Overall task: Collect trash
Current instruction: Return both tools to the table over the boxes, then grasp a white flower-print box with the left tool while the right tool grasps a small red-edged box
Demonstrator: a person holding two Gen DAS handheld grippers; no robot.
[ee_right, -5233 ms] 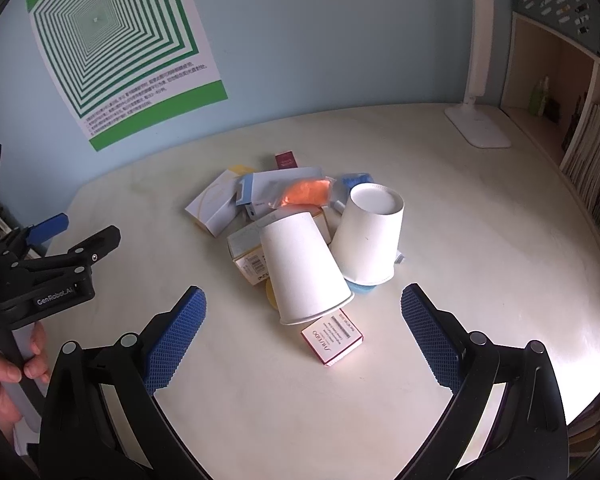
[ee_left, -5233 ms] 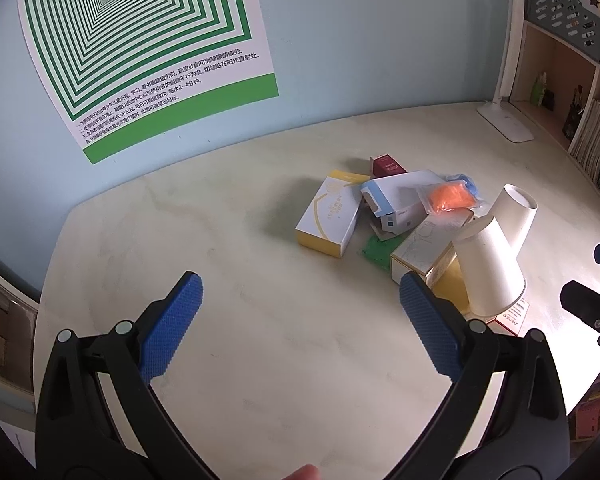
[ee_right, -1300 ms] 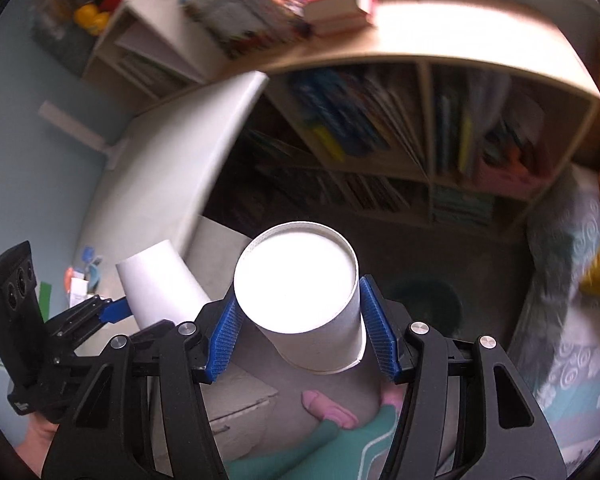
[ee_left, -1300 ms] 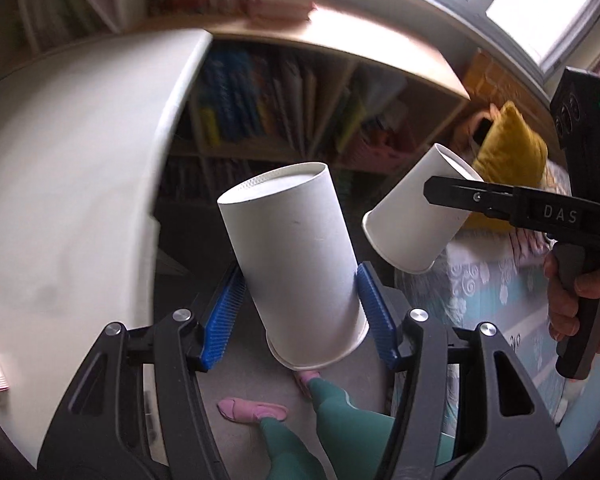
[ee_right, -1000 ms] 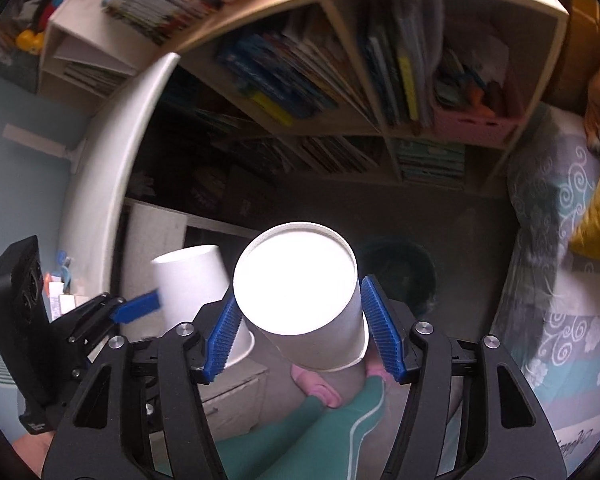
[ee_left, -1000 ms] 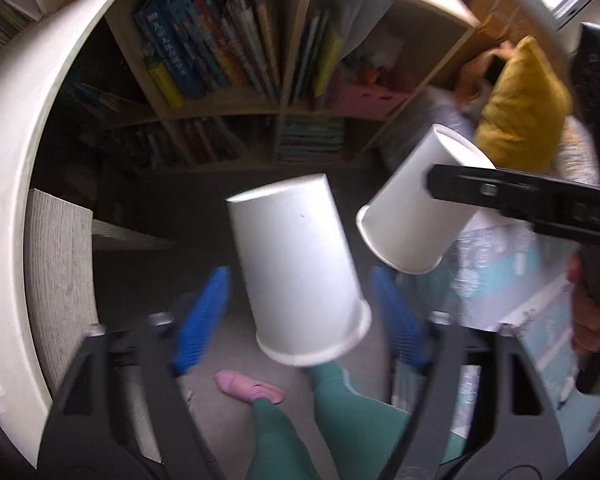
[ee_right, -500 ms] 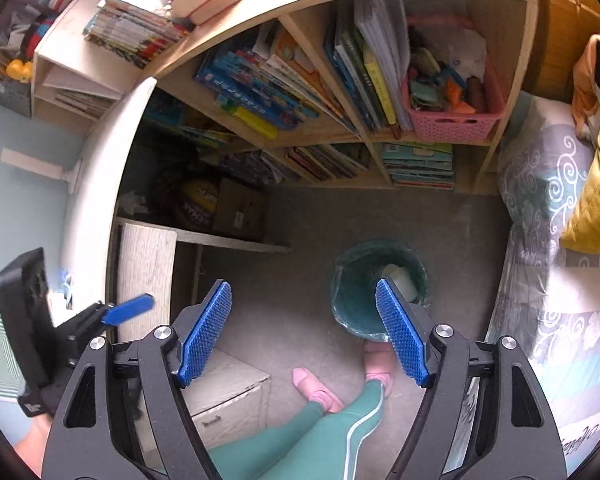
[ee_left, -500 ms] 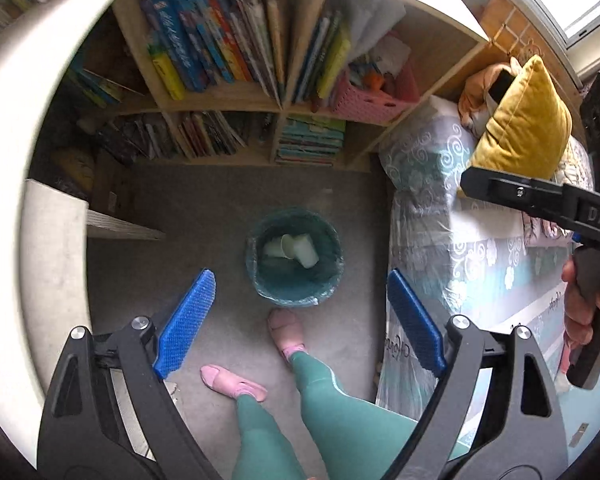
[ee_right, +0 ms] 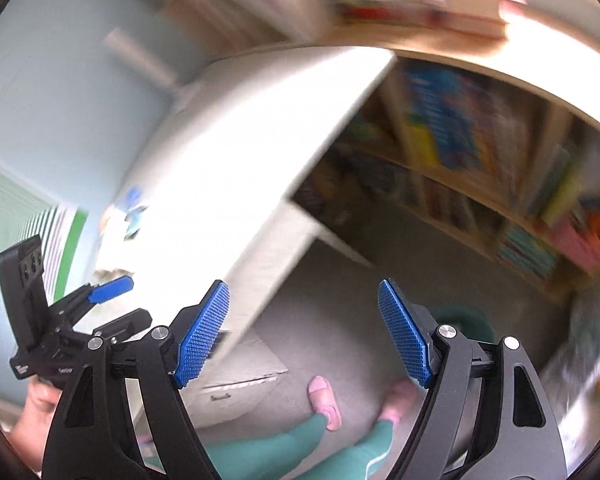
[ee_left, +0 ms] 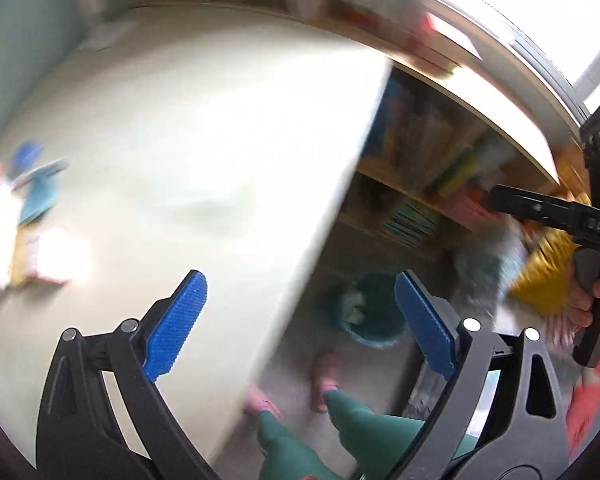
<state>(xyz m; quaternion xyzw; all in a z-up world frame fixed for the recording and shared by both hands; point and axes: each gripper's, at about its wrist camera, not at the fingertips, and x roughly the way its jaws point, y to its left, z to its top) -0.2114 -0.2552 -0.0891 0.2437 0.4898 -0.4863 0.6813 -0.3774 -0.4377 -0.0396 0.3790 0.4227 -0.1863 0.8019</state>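
Observation:
My left gripper (ee_left: 300,320) hangs over the edge of the white table (ee_left: 180,120). Its jaws are opening and nothing is between them. My right gripper (ee_right: 304,332) is open and empty above the grey floor. The teal bin (ee_left: 366,316) stands on the floor beside the table, with pale paper cups (ee_left: 354,306) inside. In the right wrist view the bin (ee_right: 466,320) is half hidden behind a blue finger. Blurred boxes and wrappers (ee_left: 8,232) lie on the table at the far left, and the same trash pile (ee_right: 120,216) shows in the right wrist view.
A bookshelf (ee_right: 480,152) full of books runs along the far side of the floor. A drawer unit (ee_right: 236,380) sits under the table. The person's green legs and pink slippers (ee_right: 324,396) stand by the bin. A yellow cushion (ee_left: 540,280) lies on the bed at the right.
Both cups left the jaws and landed in the bin. Since then both views have swung up and away from the bin toward the table, and the left jaws stand wider.

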